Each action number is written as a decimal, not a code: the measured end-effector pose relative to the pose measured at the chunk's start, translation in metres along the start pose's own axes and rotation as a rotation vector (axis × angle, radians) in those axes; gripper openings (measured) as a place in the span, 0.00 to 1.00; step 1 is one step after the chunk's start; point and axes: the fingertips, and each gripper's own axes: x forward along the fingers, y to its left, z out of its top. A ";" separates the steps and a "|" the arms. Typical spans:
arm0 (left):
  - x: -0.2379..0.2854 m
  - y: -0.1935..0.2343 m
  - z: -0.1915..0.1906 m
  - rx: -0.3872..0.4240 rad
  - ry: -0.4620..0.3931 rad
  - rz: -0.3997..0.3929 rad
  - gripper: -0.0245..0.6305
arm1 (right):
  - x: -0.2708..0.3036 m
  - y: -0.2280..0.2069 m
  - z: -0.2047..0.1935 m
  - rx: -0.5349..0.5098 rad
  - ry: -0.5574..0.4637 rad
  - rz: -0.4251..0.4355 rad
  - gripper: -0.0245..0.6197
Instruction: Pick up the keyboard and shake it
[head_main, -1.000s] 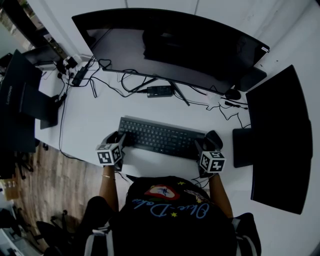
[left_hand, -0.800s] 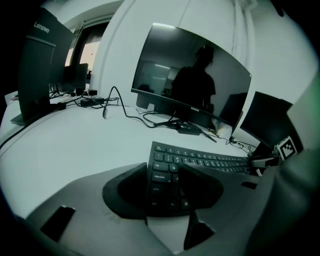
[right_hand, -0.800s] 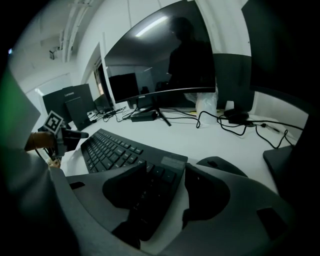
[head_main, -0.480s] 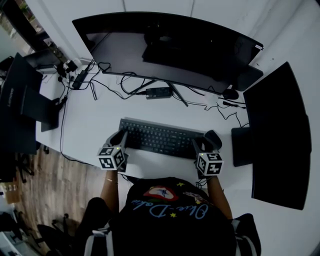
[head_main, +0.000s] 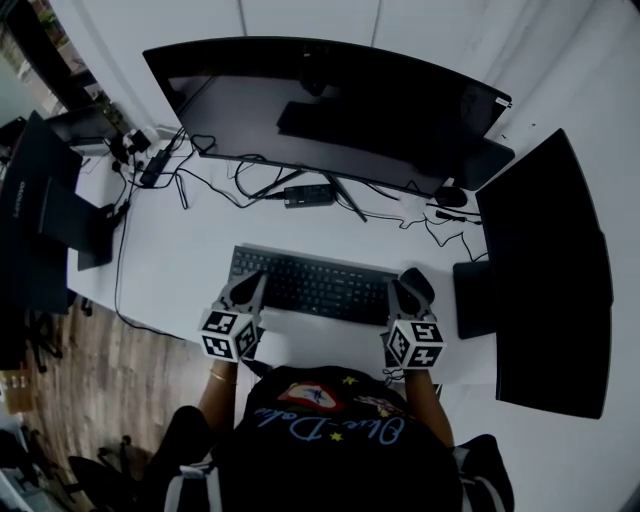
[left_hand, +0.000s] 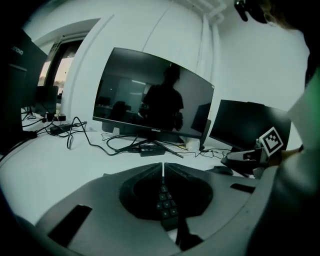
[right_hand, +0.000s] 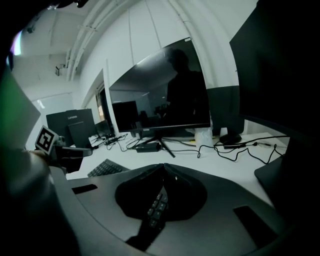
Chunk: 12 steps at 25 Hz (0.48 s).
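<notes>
**A:** At the two short ends of the keyboard (head_main: 315, 285), how do the claws stand?

**B:** The left claw (head_main: 248, 287) is pinched onto the left end. Its own view shows the jaws nearly meeting at the tips, with black keys wedged between them. The right claw (head_main: 404, 292) bites the right end the same way.

**A:** And the keyboard itself?

**B:** It spans between the two claws over the white desk (head_main: 180, 250), just ahead of the person's chest. I cannot tell whether it touches the desk.

**A:** Beyond it?

**B:** A small black box (head_main: 307, 193) lies behind it on the desk, in front of a wide curved monitor (head_main: 330, 110). A second monitor (head_main: 545, 270) stands at the right. Both screens are dark.
</notes>
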 end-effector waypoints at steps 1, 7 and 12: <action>-0.001 -0.006 0.002 0.003 -0.005 -0.014 0.05 | -0.003 0.003 0.006 -0.003 -0.019 0.007 0.04; -0.005 -0.045 0.028 0.116 -0.060 -0.098 0.05 | -0.019 0.015 0.040 -0.027 -0.121 0.033 0.04; -0.008 -0.064 0.042 0.198 -0.073 -0.135 0.05 | -0.026 0.020 0.056 -0.046 -0.174 0.028 0.04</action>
